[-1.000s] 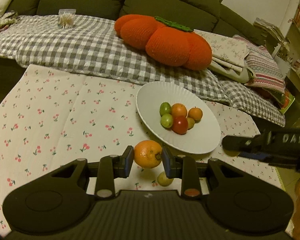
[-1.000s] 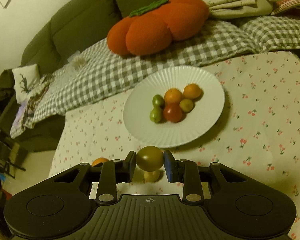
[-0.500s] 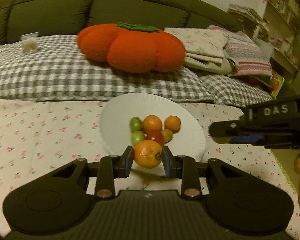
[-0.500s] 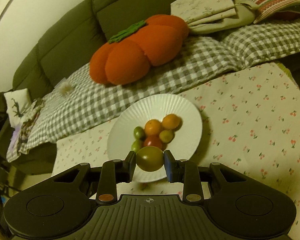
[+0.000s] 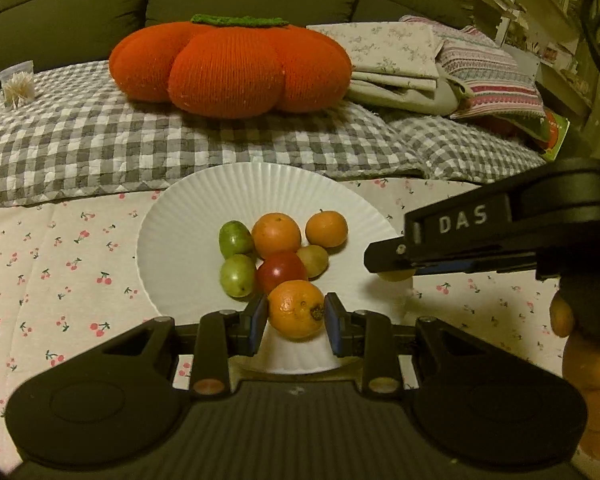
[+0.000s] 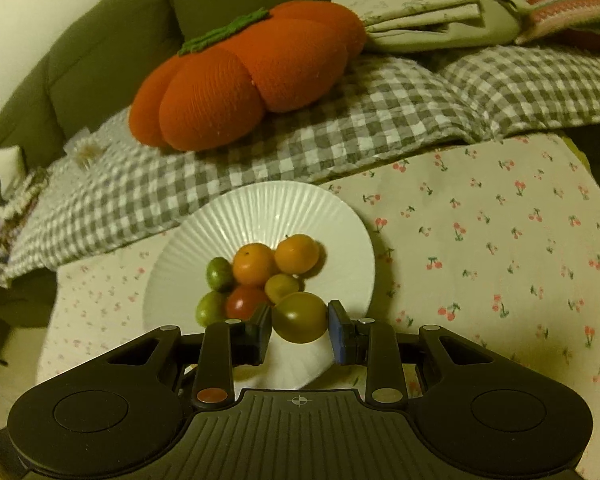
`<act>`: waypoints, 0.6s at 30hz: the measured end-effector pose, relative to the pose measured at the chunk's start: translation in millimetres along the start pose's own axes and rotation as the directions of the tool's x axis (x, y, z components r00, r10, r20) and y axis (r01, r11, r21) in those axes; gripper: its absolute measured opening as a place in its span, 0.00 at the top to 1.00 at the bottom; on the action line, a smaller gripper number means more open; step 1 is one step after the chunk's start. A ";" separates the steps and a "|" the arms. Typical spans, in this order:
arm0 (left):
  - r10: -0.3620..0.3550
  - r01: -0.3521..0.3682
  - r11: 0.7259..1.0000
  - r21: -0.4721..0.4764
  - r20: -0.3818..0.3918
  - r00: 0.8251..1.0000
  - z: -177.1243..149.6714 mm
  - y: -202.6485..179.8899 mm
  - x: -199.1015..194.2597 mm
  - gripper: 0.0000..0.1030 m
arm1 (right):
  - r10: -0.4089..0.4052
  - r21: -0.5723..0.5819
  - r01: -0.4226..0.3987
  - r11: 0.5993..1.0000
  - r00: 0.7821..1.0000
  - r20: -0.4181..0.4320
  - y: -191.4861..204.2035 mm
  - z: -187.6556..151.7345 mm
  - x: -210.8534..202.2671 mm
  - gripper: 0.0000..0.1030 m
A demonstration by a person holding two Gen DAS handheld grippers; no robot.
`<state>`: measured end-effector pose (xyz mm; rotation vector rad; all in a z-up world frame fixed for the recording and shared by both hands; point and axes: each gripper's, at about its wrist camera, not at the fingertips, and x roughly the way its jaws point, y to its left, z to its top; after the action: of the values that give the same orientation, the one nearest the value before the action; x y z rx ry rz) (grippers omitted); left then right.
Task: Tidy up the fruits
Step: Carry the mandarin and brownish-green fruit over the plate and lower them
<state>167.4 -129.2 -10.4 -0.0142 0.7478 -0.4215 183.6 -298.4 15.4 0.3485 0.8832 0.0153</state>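
Observation:
A white ribbed plate (image 5: 204,216) (image 6: 260,216) lies on the cherry-print cloth and holds several small fruits: orange ones, green ones and a red one (image 5: 281,271). My left gripper (image 5: 296,318) is shut on an orange (image 5: 296,308) just above the plate's near rim. My right gripper (image 6: 299,322) is shut on a green-yellow tomato (image 6: 299,317) over the plate's near right part. In the left wrist view the right gripper (image 5: 392,268) reaches in from the right at the plate's edge, a bit of its fruit showing below the finger.
A sofa behind the table carries a checked blanket (image 5: 100,140), a big orange pumpkin cushion (image 5: 228,68) (image 6: 240,92) and folded cloths (image 5: 400,64). A small box of toothpicks (image 5: 18,84) sits at the far left. Bare cloth (image 6: 500,240) lies right of the plate.
Both grippers have moved forward and slightly down with their fruits, from short of the plate to over its near rim. The plate and sofa look closer.

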 end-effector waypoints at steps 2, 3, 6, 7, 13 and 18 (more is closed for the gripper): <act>0.007 -0.007 1.000 0.007 -0.003 1.000 -0.5 -0.5 4.7 0.72 | -0.007 -0.008 0.006 1.000 1.000 -0.009 0.0 0.5 6.9 0.72; 0.010 -0.010 1.000 0.012 -0.004 1.000 -1.1 -0.7 6.6 0.72 | -0.008 -0.013 0.007 1.000 1.000 -0.011 0.2 0.5 9.9 0.72; 0.013 -0.013 1.000 0.017 0.002 1.000 -0.9 -1.2 8.5 0.72 | -0.010 -0.037 0.010 0.999 1.000 -0.012 3.2 0.5 16.4 0.72; 0.014 -0.014 1.000 0.019 0.003 1.000 -1.1 -1.6 9.0 0.72 | -0.008 -0.044 0.008 0.999 1.000 -0.015 4.4 0.1 18.1 0.72; 0.016 -0.016 0.999 0.036 0.012 1.000 0.2 -2.7 12.2 0.72 | -0.025 -0.073 0.023 0.997 0.999 -0.027 8.9 -2.4 26.5 0.72; 0.015 -0.016 0.999 0.048 0.022 1.000 0.4 -2.7 15.2 0.71 | -0.027 -0.068 0.025 0.997 0.999 -0.024 7.2 -2.0 28.6 0.72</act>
<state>176.6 -137.5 -19.6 0.0321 0.7164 -0.4241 201.2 -286.6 -5.2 0.2742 0.9099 0.0252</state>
